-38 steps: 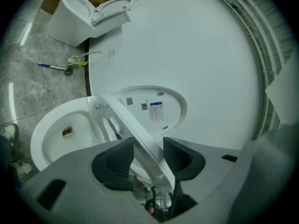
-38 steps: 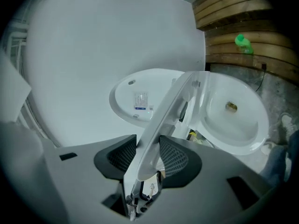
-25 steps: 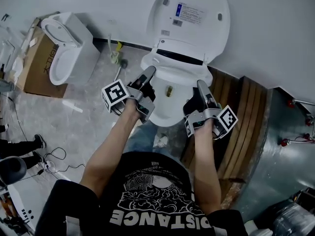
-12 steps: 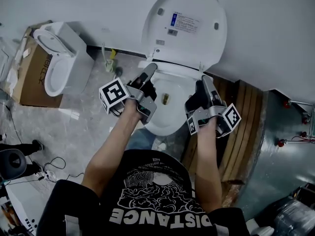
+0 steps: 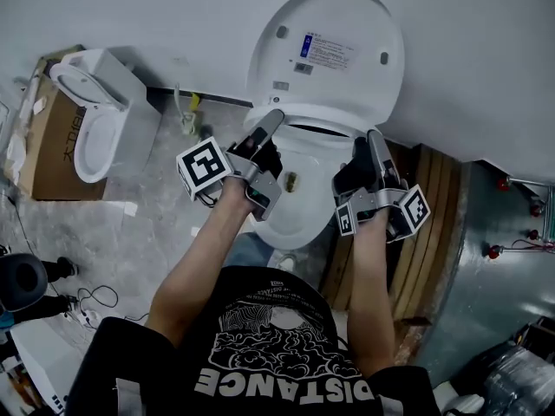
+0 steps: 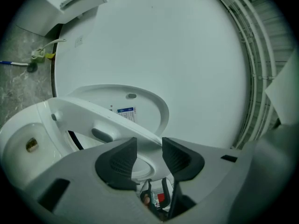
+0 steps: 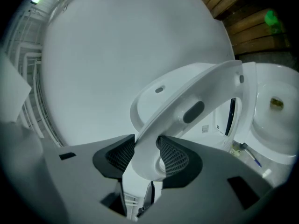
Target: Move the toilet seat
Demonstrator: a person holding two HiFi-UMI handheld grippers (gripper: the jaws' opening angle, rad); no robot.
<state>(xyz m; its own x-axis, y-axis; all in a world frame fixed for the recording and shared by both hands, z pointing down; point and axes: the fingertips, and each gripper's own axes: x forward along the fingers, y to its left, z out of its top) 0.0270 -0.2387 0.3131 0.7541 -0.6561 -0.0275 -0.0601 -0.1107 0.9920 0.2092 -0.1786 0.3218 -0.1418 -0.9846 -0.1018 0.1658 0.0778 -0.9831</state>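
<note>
Above the bowl [image 5: 290, 224], the toilet seat [image 7: 196, 97] hangs half-raised, short of the upright lid [image 5: 329, 68] (it leans on the wall). The right gripper [image 5: 375, 139] clamps the seat's right edge, and the left gripper [image 5: 273, 120] has just been closing its jaws onto the left edge. The lift looks under way; next, both should probably swing up evenly.

Site: workshop/storage-type rm, not a bathroom. Evidence: toilet [image 5: 299, 219] + 2nd toilet [image 5: 87, 111] beside cardboard box [image 5: 43, 146], stacked wooden planks [image 5: 434, 215], loose cables [image 5: 100, 297] on rough grey floor [image 5: 165, 198].
</note>
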